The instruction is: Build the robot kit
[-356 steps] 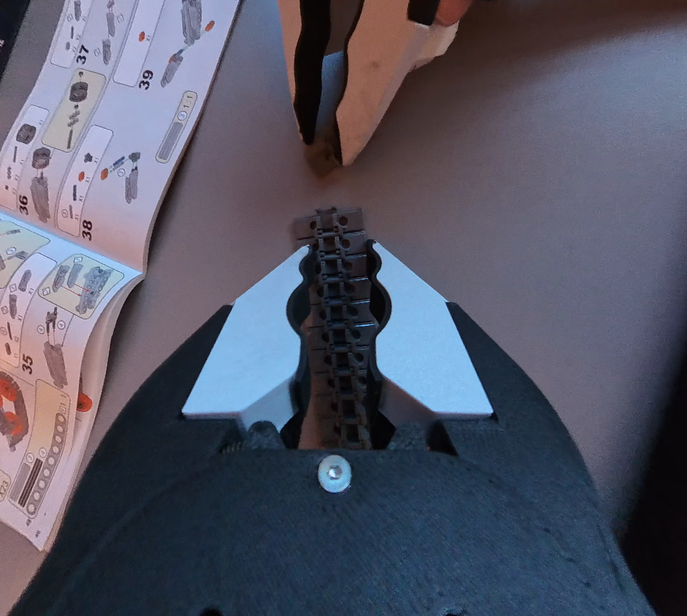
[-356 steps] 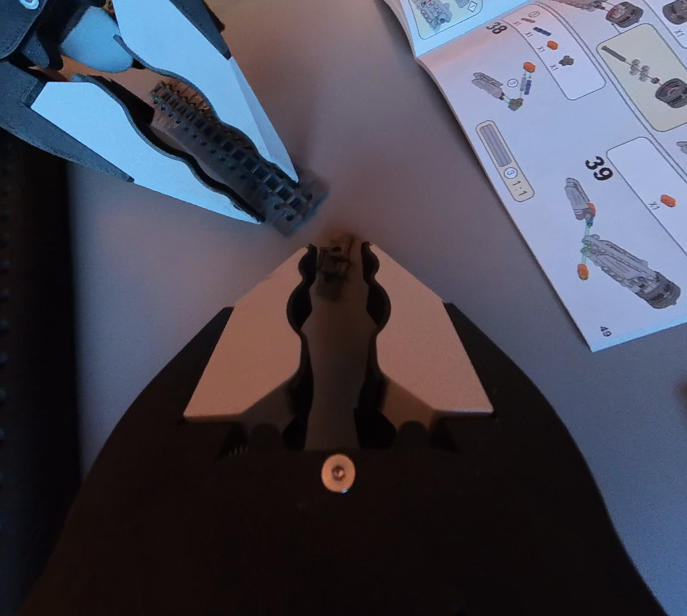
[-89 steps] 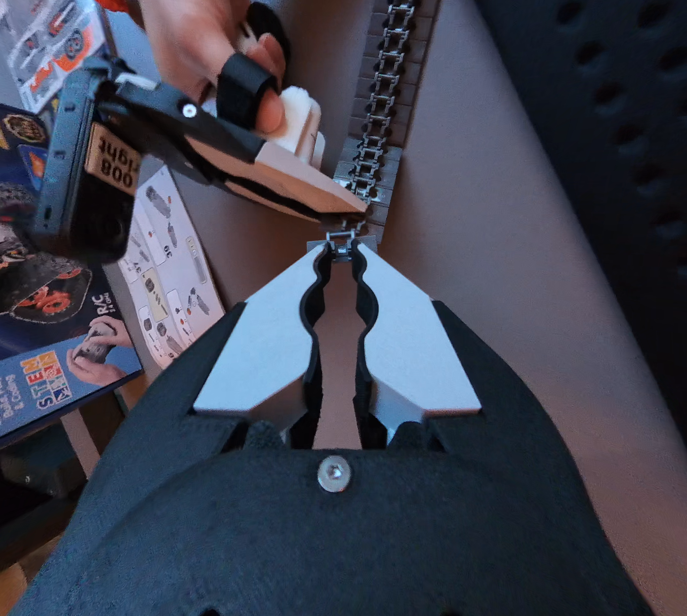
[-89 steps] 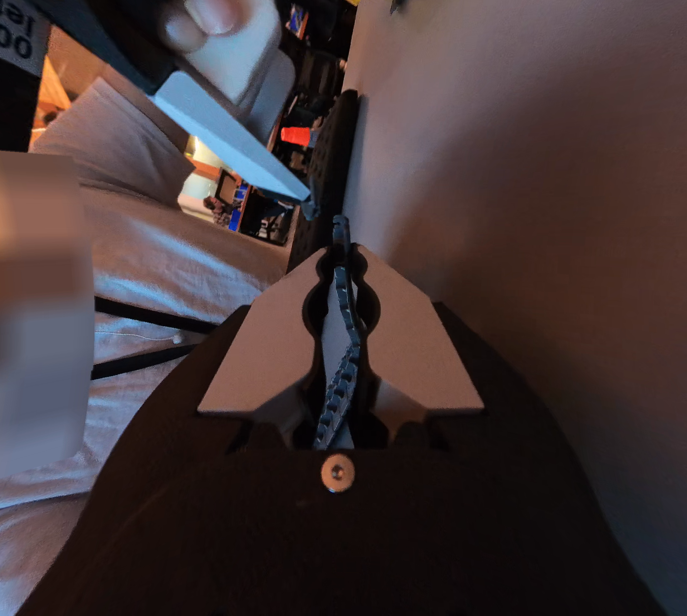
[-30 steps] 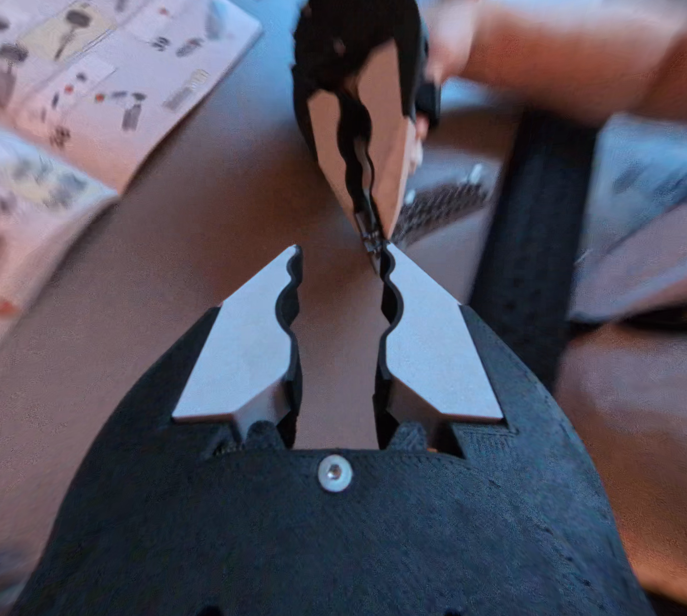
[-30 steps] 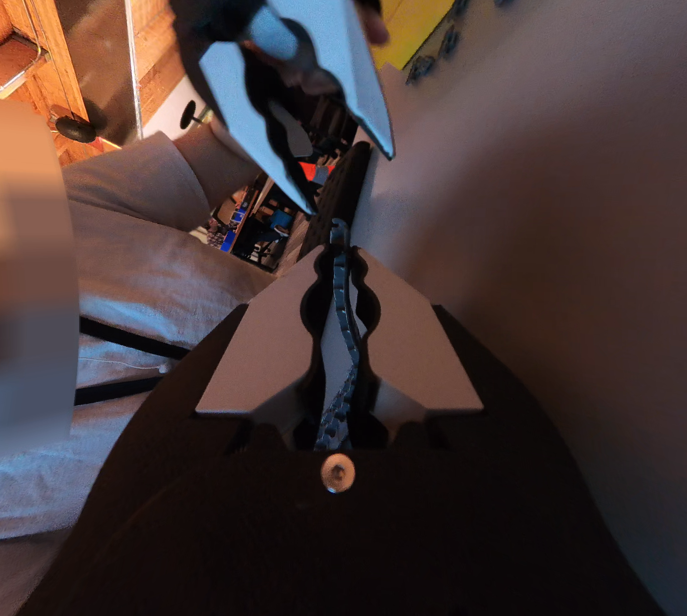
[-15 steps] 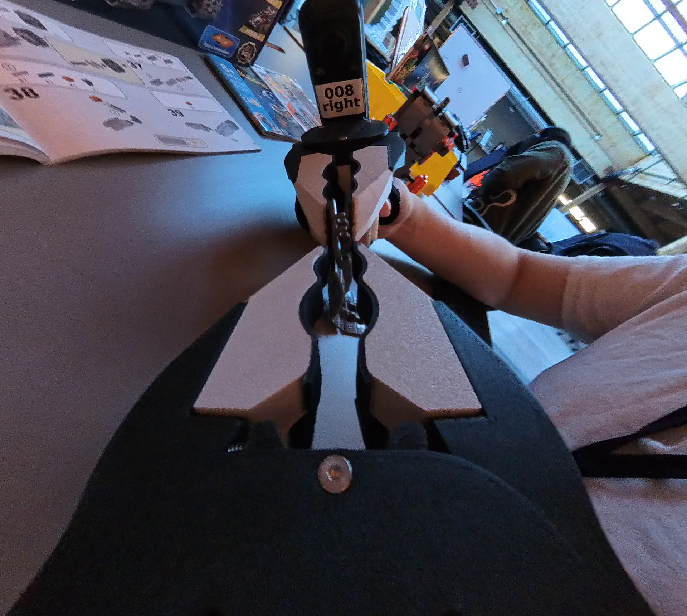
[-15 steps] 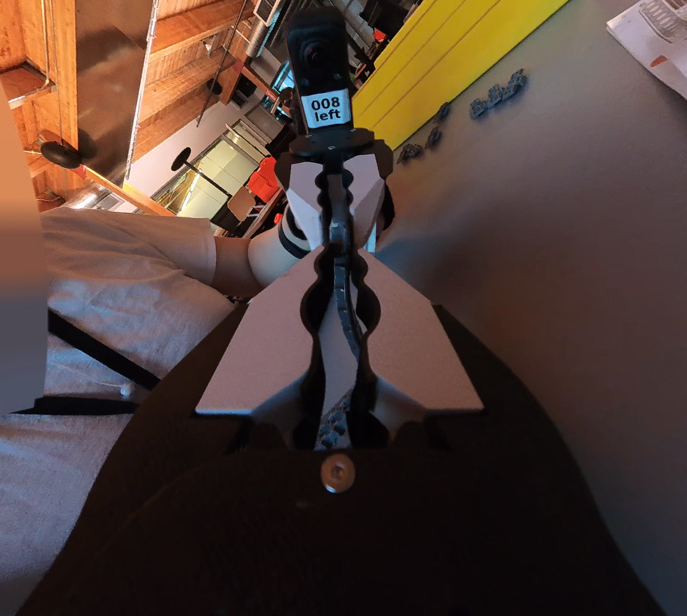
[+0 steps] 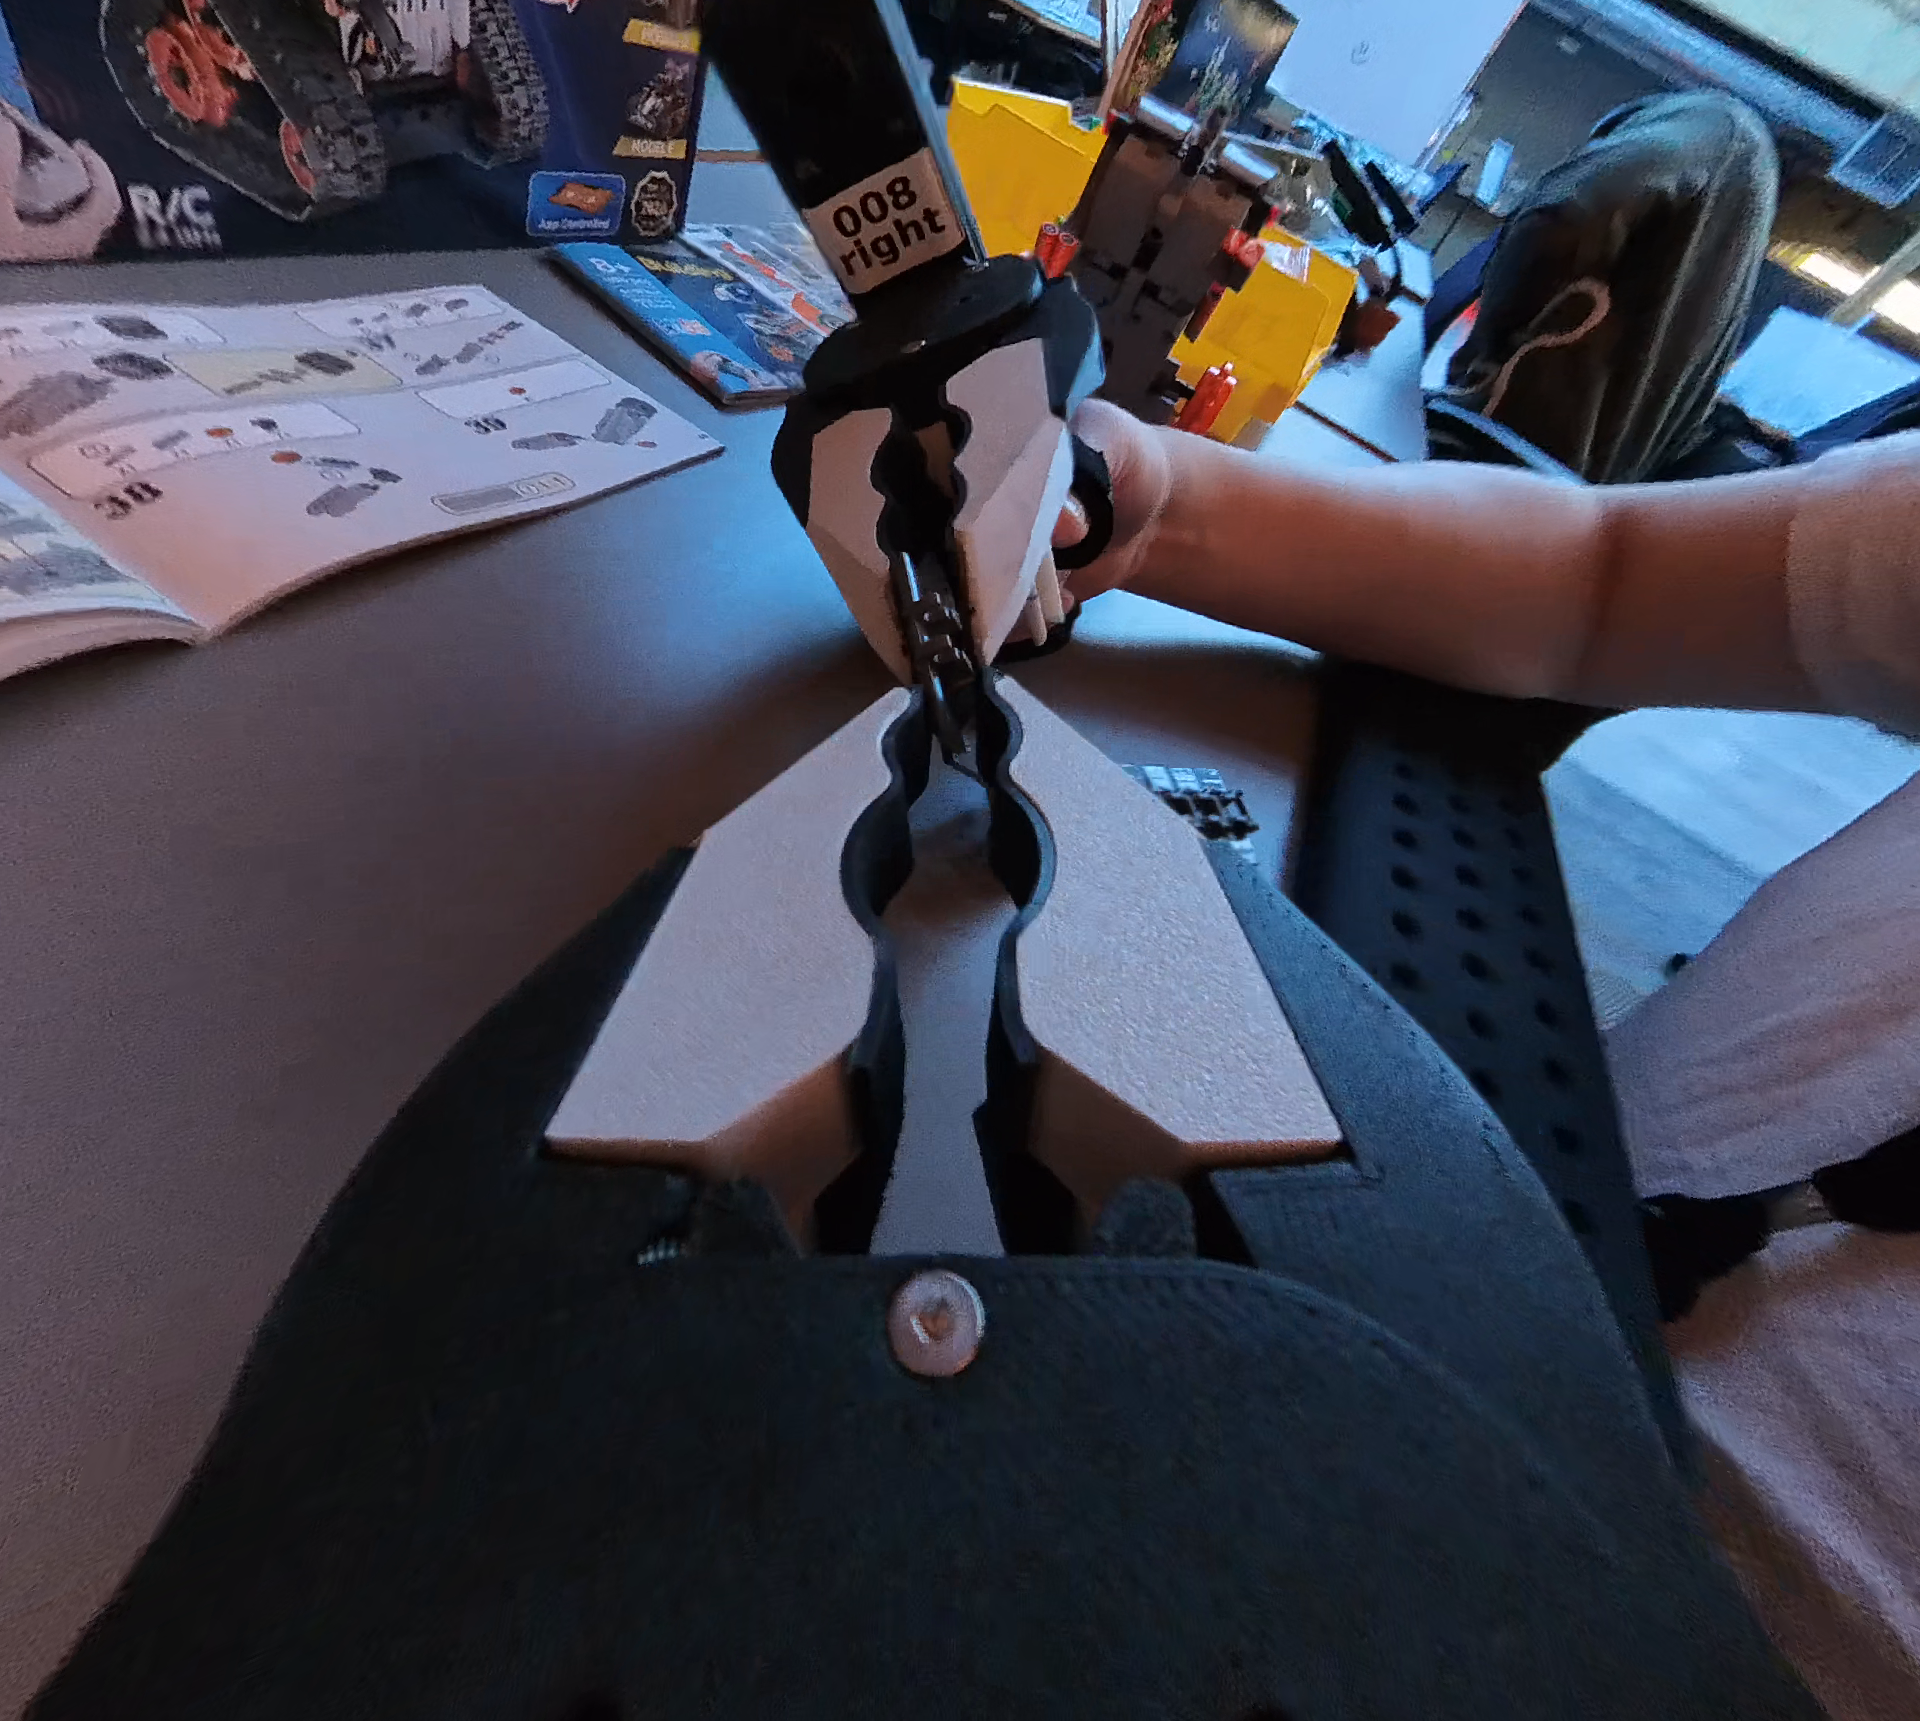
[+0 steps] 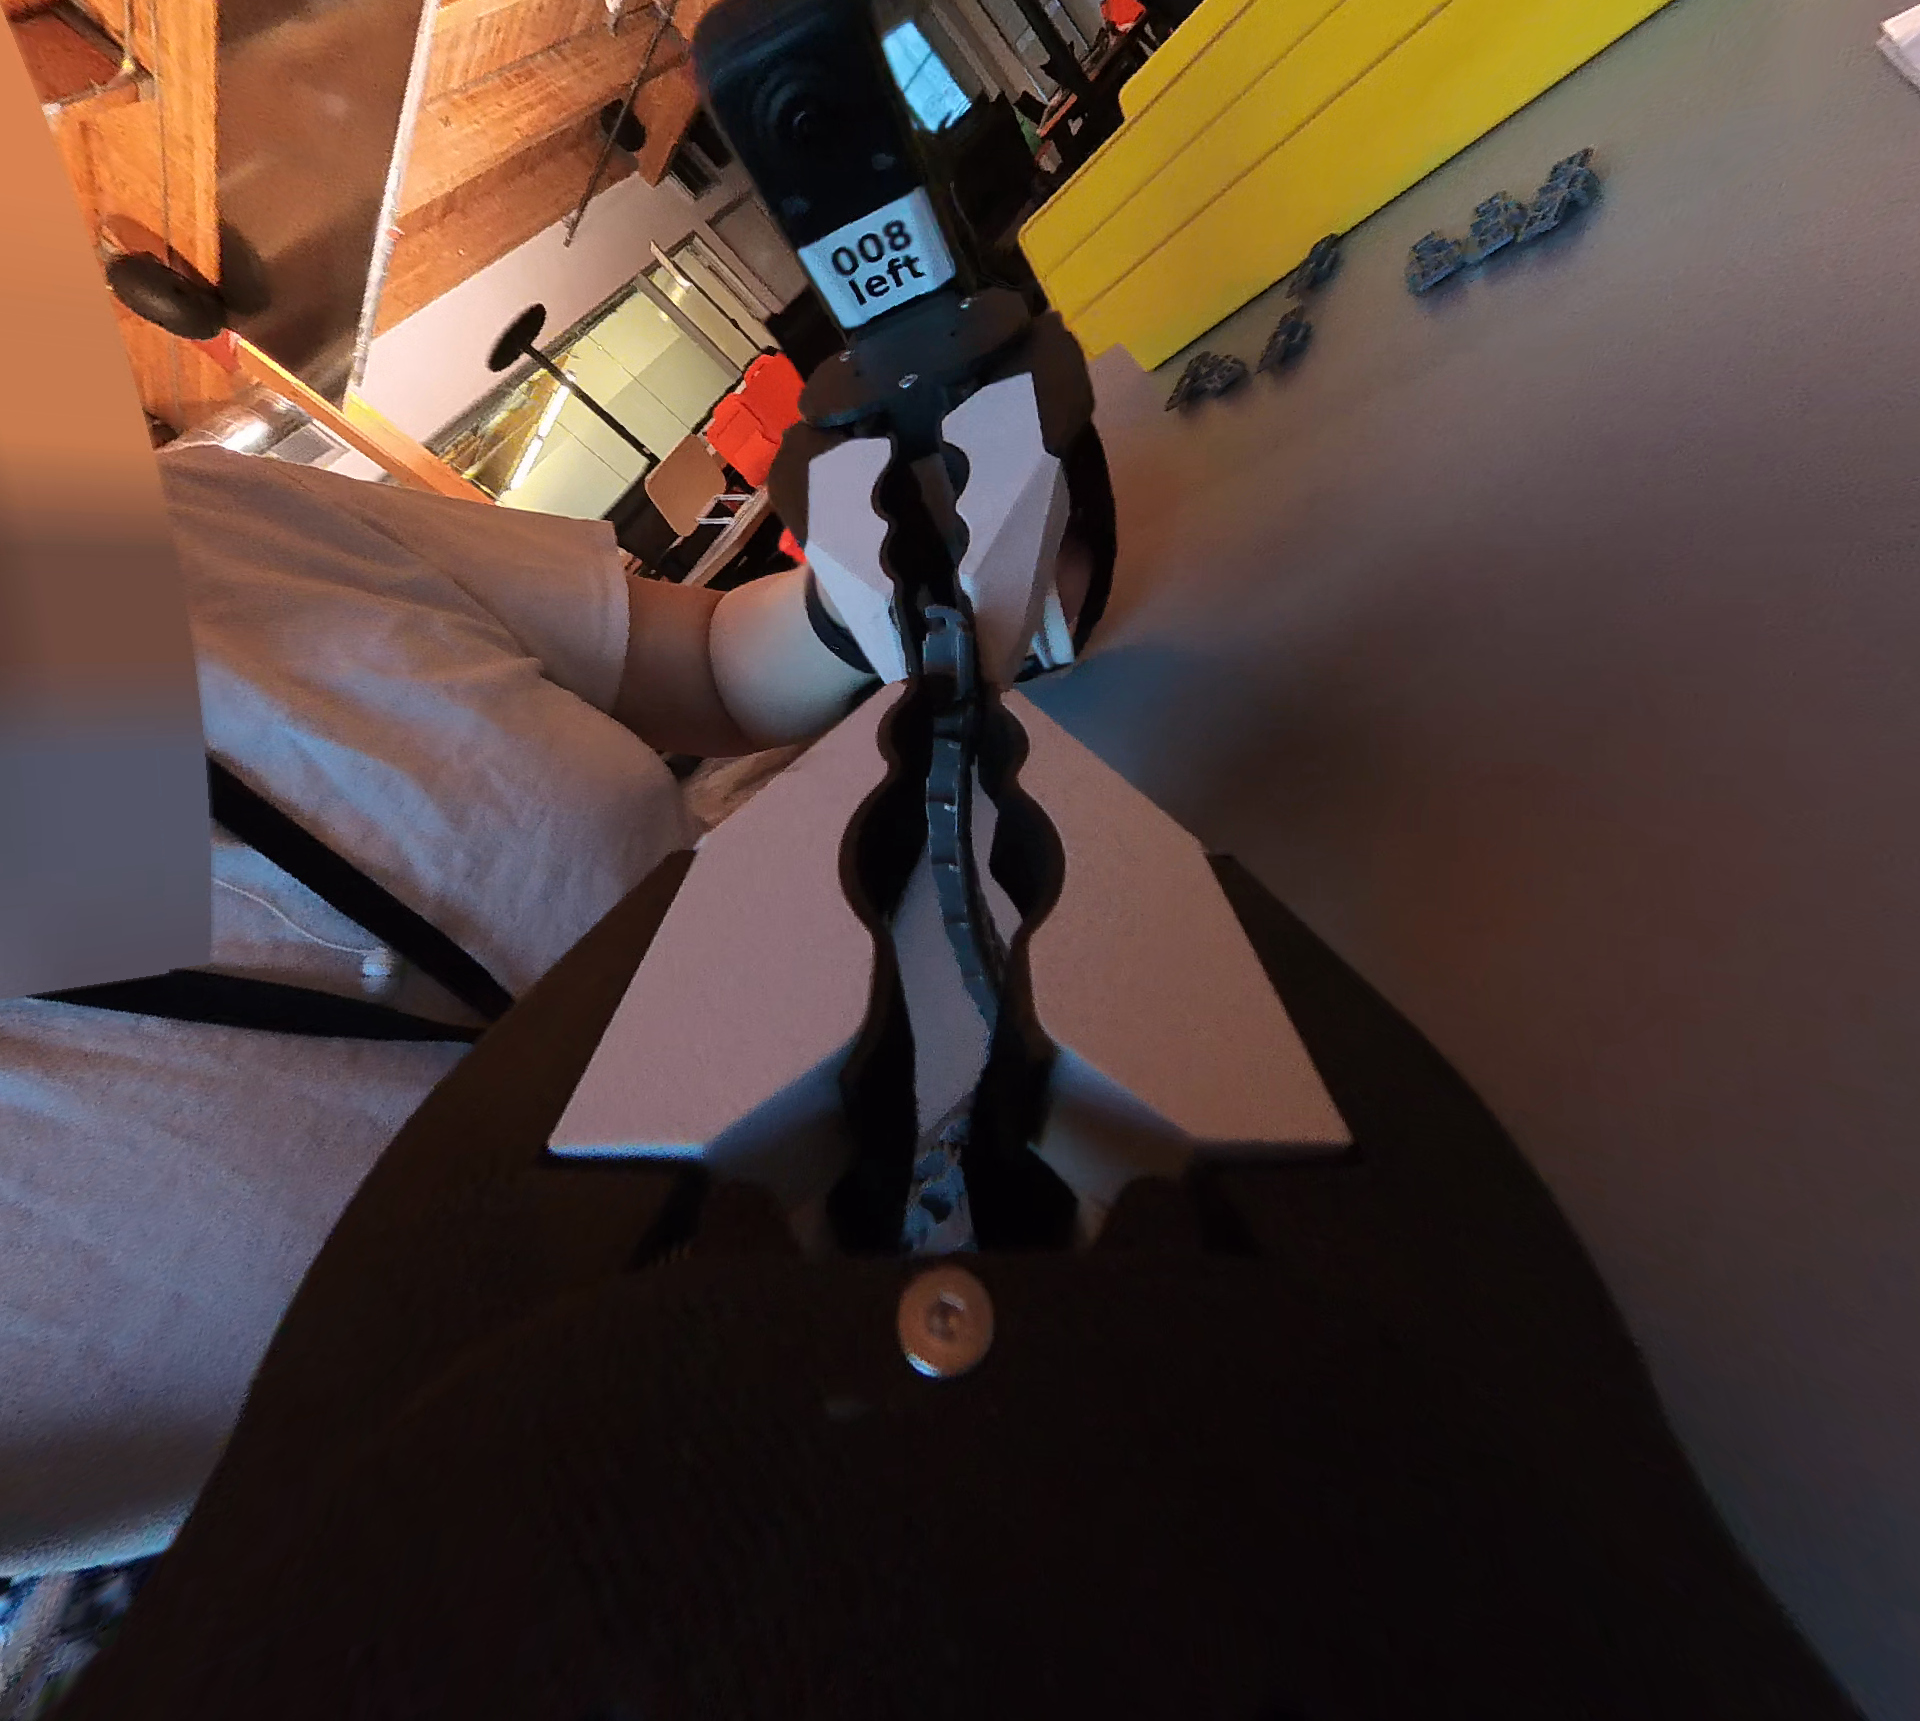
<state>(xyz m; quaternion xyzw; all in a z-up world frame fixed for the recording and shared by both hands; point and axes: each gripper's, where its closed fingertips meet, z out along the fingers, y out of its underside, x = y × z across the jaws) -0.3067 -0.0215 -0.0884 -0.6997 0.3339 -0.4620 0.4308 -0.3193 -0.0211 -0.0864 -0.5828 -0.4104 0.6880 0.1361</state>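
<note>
Both grippers are meeting tip to tip above the grey table (image 9: 312, 840): the left gripper (image 9: 951, 715) and right gripper (image 10: 951, 715) are each pinching an end of the dark track chain (image 10: 951, 840); a yellow bin (image 10: 1455, 30) is standing behind, contents unseen

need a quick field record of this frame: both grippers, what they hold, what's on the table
left gripper: shut on end of track chain
right gripper: shut on track chain, which runs back between its fingers
grippers: tip to tip above grey table
instruction booklet: open, lying on table
toy box: standing behind booklet
loose track links: beside yellow box
</note>
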